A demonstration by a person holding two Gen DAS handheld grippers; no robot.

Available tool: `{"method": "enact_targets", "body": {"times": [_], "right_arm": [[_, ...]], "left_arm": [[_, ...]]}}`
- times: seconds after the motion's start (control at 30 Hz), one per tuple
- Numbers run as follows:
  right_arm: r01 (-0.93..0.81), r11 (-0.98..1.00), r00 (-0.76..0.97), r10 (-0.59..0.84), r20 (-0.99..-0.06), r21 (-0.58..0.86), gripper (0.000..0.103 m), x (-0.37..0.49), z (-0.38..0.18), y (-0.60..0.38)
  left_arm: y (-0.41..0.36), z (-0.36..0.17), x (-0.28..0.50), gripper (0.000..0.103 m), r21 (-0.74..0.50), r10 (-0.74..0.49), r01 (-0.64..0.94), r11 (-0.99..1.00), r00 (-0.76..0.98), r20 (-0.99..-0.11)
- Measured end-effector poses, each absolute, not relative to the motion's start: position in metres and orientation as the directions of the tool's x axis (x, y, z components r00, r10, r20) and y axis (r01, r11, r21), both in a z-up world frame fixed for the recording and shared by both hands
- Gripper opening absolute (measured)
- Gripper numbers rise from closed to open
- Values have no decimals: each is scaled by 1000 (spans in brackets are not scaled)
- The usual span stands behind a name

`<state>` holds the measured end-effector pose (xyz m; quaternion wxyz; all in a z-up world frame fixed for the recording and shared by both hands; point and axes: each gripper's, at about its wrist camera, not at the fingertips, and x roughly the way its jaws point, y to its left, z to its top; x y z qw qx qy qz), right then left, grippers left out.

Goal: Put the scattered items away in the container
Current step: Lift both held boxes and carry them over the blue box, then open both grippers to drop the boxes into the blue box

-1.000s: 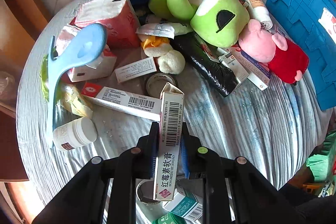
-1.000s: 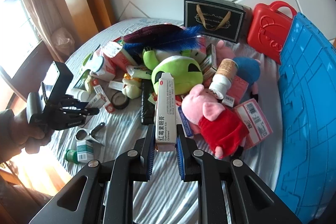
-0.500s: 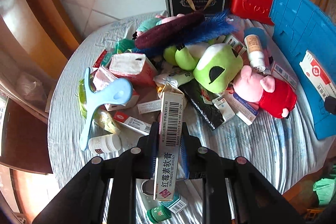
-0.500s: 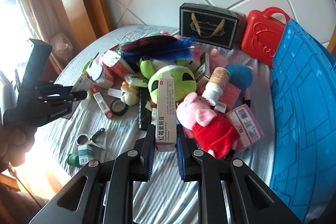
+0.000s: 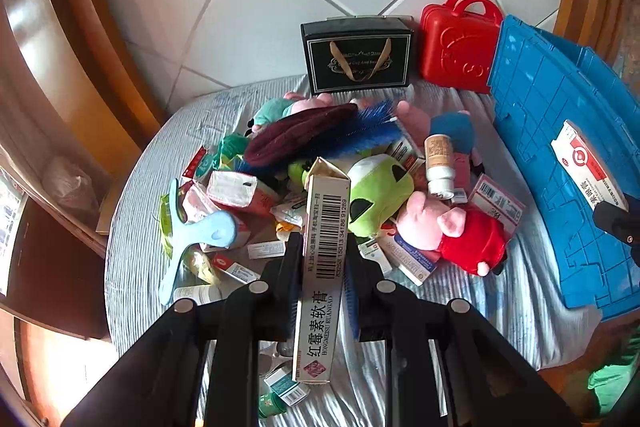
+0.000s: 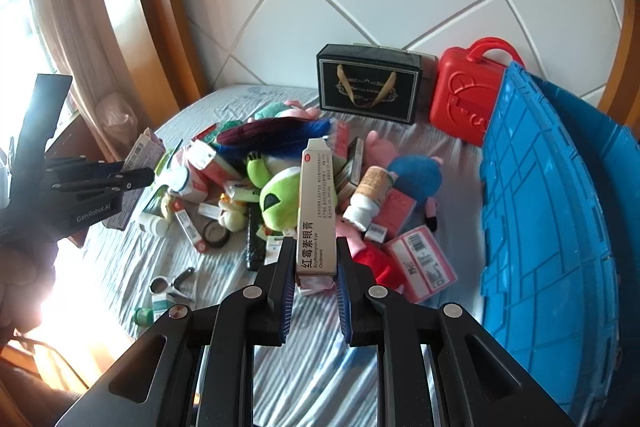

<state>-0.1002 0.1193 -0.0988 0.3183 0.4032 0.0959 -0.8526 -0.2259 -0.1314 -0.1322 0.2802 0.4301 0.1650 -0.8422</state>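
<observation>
Bare striped cloth lies open between the toy pile and the blue crate, which fills your 3 o'clock side in both views. Your left tongs pinch an ointment box upright, above the pile. Your right tongs pinch a slimmer eye-ointment box, the crate wall just beside it at 3 o'clock.
</observation>
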Motion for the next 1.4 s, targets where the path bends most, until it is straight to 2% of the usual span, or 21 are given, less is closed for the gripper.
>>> {"method": "enact_targets", "body": {"times": [0.27, 0.67, 1.07, 1.4], "right_arm": [[604, -791, -522, -486, -701, 98, 18, -116, -60, 186], [533, -835, -600, -484, -637, 132, 18, -143, -16, 305], [402, -900, -648, -410, -641, 169, 18, -164, -27, 415], [286, -941, -683, -331, -651, 179, 18, -173, -38, 489]], "left_arm": [[-84, -82, -272, 19, -59, -341, 591, -804, -542, -768], [13, -17, -361, 19, -71, -274, 457, -886, -643, -715], [127, 23, -456, 19, -38, -139, 225, -974, -718, -682], [194, 44, -518, 19, -20, -45, 78, -997, -750, -660]]}}
